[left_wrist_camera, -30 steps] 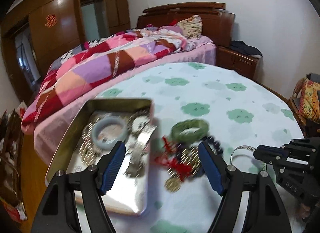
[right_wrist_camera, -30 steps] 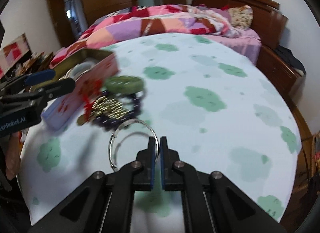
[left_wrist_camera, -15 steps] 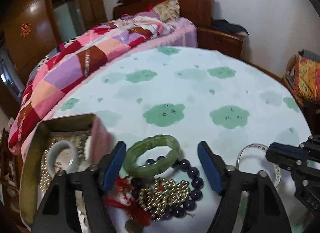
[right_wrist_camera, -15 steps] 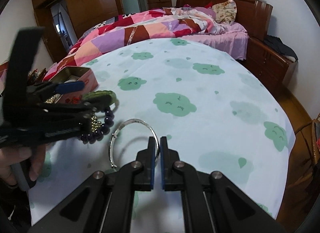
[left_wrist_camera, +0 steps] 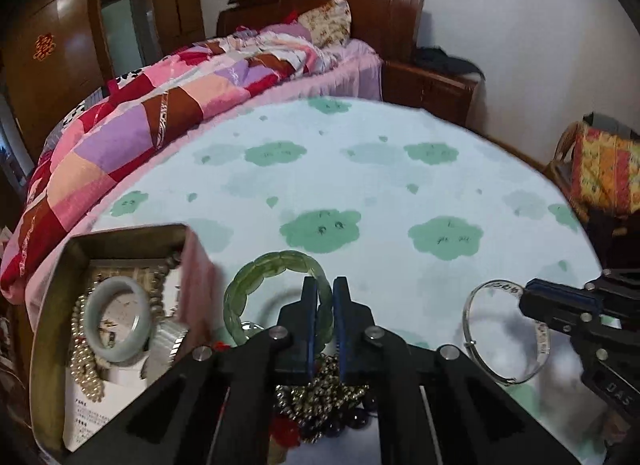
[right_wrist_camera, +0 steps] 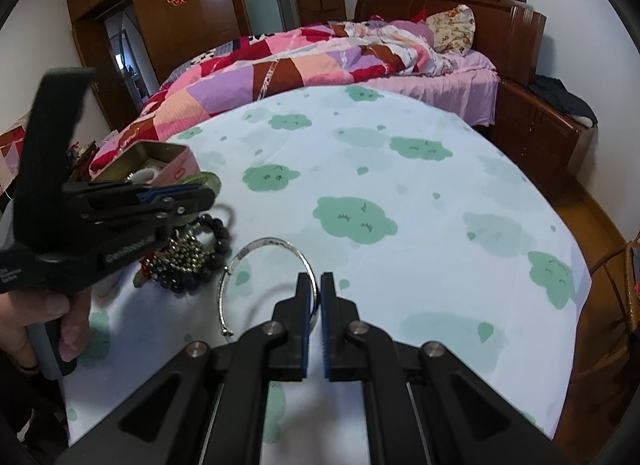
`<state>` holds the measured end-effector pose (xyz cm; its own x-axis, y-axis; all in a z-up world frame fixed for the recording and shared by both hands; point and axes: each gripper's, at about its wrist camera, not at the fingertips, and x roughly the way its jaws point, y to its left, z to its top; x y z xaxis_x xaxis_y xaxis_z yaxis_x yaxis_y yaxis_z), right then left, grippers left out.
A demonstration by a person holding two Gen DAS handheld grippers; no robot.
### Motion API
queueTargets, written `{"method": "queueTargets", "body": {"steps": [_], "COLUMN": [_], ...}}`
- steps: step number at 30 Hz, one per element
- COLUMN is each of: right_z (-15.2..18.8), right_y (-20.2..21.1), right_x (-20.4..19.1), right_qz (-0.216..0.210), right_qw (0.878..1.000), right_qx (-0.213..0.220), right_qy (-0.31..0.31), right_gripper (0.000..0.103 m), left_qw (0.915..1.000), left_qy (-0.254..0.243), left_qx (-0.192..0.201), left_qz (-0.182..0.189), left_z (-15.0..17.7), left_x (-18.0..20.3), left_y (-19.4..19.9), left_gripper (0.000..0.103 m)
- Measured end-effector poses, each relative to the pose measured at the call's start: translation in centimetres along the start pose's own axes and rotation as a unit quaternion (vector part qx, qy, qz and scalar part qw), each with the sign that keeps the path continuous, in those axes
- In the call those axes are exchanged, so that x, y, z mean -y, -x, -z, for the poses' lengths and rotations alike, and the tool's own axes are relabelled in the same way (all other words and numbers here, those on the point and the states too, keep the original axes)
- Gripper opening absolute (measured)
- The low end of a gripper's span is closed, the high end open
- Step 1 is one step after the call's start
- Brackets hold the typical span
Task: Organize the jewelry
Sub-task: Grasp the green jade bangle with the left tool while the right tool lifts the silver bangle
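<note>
Green bangle [left_wrist_camera: 256, 273]: translucent, segmented, in L tongs [left_wrist_camera: 325, 297]

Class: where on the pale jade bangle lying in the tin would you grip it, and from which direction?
Grip the pale bangle across its near rim, one finger inside the ring, one outside, coming from above. It lies flat in the open tin among pearl beads, so the walls block side approaches.

Tablecloth [left_wrist_camera: 360, 169]: pale blue-white, green cloud-shaped patches. Quilt [left_wrist_camera: 168, 113]: patchwork of pink, red, purple, brown, peach. Bangle [left_wrist_camera: 256, 277] in left gripper [left_wrist_camera: 325, 297]: translucent green. Gripper pads: blue; bodies black. Tin [left_wrist_camera: 52, 305]: gold inside, pink outer wall. Bangle in tin [left_wrist_camera: 116, 321]: pale grey-green. Thin bangle [right_wrist_camera: 260, 261]: silver. Beads [right_wrist_camera: 218, 233]: dark purple.
</note>
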<state>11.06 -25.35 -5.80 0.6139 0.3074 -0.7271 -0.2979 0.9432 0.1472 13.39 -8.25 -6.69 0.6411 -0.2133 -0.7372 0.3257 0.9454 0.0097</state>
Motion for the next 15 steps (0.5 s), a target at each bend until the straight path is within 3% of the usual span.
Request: {"method": "queueTargets", "body": {"steps": [7,15], "right_z": [-1.1,-2.3], "right_y": [1.4,1.6], "right_x": [-0.8,-2.1], "right_qz": [0.000,-0.009], "right_qw": [1.000,0.999], "right_qx": [0.019,0.026], "right_qy": [0.008,0.021], "right_gripper": [0.006,0.006], "left_qw": [0.9987,0.9967], "left_qy": [0.016,0.022], "left_qx": [0.049,0.077], "left_qz": [0.003,-0.014], "left_z": [-0.7,-0.4], "left_x": [-1.0,-2.6], "left_y": [4.4,7.7], "left_gripper": [0.007,0.006]}}
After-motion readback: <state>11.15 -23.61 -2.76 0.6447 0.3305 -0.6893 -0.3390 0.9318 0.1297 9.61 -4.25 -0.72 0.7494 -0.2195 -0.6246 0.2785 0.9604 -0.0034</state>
